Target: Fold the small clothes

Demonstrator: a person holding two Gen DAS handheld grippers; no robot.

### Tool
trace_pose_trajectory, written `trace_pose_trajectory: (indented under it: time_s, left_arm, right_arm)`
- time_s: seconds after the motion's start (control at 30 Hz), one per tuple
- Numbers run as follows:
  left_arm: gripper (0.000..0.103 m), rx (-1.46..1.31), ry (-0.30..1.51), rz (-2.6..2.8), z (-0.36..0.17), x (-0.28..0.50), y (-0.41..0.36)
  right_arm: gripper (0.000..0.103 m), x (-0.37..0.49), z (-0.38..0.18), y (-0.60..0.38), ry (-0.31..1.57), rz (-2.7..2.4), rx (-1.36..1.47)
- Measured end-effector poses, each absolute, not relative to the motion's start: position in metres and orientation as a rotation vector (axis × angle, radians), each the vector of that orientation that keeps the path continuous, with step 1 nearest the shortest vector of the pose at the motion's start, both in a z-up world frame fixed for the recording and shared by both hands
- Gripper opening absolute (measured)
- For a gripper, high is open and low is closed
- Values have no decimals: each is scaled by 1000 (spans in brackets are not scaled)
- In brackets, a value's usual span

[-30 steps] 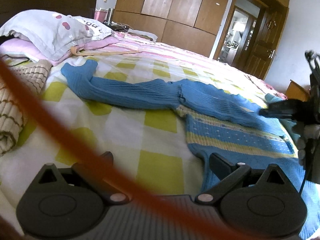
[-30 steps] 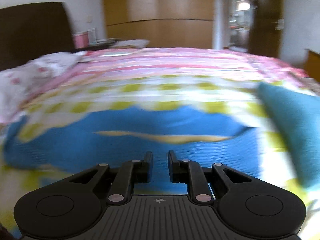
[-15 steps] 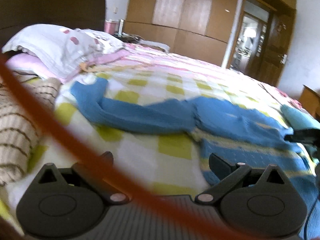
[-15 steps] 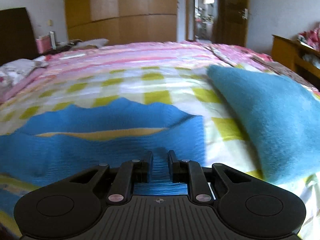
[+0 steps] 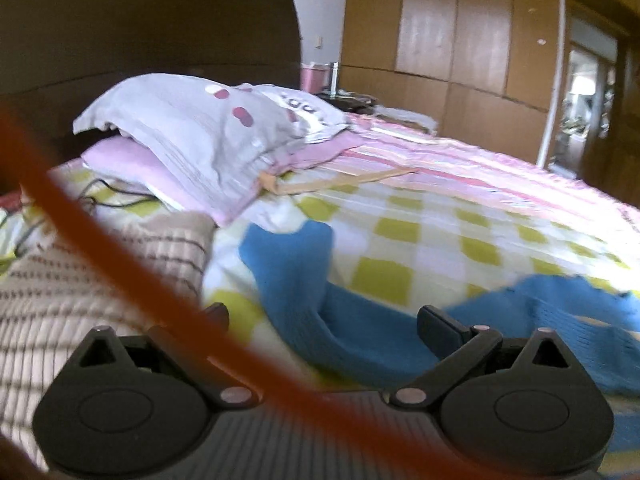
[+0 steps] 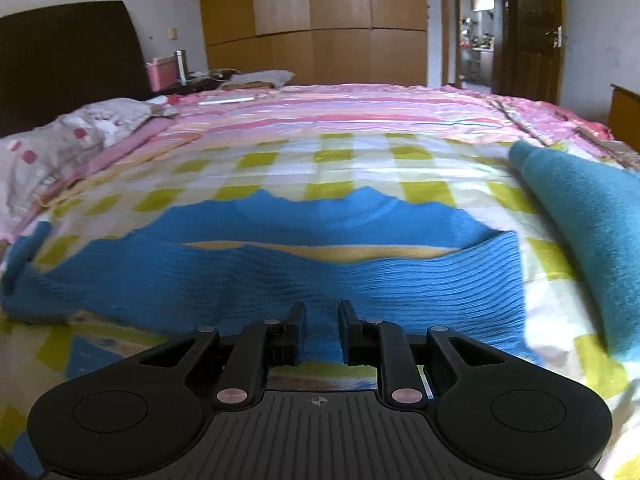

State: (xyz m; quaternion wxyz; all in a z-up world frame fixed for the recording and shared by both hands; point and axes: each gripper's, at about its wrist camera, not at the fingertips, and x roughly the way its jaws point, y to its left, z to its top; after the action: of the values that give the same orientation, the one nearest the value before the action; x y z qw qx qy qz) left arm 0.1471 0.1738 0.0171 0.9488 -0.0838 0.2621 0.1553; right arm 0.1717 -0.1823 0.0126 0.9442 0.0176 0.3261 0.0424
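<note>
A small blue knit sweater (image 6: 304, 264) with yellow stripes lies spread on the checked bedsheet (image 6: 332, 160). In the left wrist view one long sleeve (image 5: 304, 280) stretches toward the pillows. My left gripper (image 5: 324, 316) is open wide, low over the sleeve, holding nothing. My right gripper (image 6: 321, 316) has its jaws a narrow gap apart, just above the folded ribbed sleeve (image 6: 400, 292) that lies across the sweater body. It holds nothing that I can see.
A teal folded garment (image 6: 592, 216) lies at the right. A beige striped knit (image 5: 80, 292) lies at the left beside stacked pillows (image 5: 208, 132). An orange cable (image 5: 120, 252) crosses the left view. Headboard and wardrobe stand behind.
The left gripper has swung left and closer to the sleeve end and pillows. The right gripper has turned back left and now faces the sweater body.
</note>
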Motion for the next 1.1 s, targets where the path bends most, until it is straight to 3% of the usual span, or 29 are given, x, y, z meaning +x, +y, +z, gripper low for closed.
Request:
trace_pose_trajectory:
  time_s: [0.13,0.17,0.37,0.73,0.8,1.0,1.1]
  left_arm:
    - [96,-129,544,351,10,170,175]
    - [90,-124,551,357,8,174,175]
    - [18,-168,643,379,-13,184,187]
    - [15,-240,585,276,-30,148,192]
    - [15,-238,586,251,-30,147,194]
    - [15,-290,583,206,-33,146,202]
    - [15,-310,582,192,-34,146,205]
  right_arm:
    - [19,165,14,-170,672,137,41]
    - [19,164,14,-167,676,154,42]
    - [19,160,20,-141,685,246,41]
    - [20,211,46,-22,769,556,27]
    - [27,226,44,9,799,596,18]
    - [28,270,28,87,898,656,36]
    - [38,283,22,115,931,661,27]
